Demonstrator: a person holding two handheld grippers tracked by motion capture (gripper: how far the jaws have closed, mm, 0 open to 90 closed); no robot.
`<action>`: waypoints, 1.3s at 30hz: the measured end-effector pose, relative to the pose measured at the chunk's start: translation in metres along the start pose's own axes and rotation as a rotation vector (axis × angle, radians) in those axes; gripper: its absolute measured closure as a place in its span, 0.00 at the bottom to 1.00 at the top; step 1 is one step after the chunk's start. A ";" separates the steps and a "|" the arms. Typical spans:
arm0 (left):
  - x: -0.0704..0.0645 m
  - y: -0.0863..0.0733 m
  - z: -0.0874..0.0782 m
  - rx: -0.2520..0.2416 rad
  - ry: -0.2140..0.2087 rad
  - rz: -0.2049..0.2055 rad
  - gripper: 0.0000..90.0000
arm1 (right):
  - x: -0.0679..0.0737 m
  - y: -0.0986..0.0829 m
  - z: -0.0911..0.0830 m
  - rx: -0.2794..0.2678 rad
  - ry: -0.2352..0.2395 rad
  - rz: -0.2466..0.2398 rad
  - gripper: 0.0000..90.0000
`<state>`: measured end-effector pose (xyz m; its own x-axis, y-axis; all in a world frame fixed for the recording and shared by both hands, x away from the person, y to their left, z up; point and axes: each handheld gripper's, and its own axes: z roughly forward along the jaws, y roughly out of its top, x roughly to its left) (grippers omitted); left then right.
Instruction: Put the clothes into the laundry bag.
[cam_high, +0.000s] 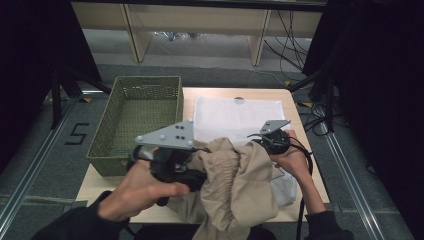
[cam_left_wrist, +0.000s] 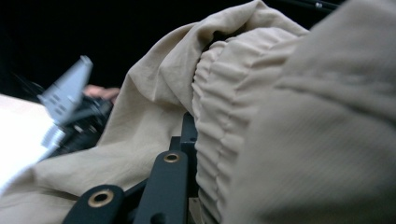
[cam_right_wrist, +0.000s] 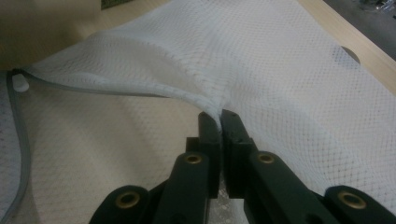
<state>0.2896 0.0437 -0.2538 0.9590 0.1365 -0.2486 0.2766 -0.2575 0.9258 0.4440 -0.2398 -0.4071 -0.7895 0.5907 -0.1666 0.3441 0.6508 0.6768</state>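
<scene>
Loading beige garment into mesh laundry bag

Right gripper jaws pinched shut on upper layer of mesh laundry bag, lifted to hold mouth open over desk. Left gripper jaws closed against beige garment, elastic waistband bunched beside them. Best kept: mesh raised, waistband fed in first.

Beige garment with elastic waistband, bunched, lifted at the table's front, white mesh bag apparently open, flat behind.

Left tool raised, jaws clamped, right tool low, jaws pinched together
</scene>
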 end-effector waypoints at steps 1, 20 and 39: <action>0.004 -0.004 0.006 0.008 -0.008 -0.007 0.85 | -0.002 0.000 -0.002 0.007 0.005 -0.013 0.99; 0.141 -0.123 0.116 0.266 0.235 -0.197 0.83 | 0.001 0.006 -0.012 -0.033 -0.011 -0.020 0.99; 0.163 -0.120 0.113 0.311 0.601 -0.117 0.78 | 0.022 0.028 -0.028 -0.066 0.003 -0.098 0.99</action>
<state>0.4201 -0.0117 -0.4374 0.7454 0.6641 -0.0573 0.4672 -0.4591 0.7556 0.4221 -0.2216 -0.3717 -0.8191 0.5243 -0.2327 0.2306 0.6725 0.7033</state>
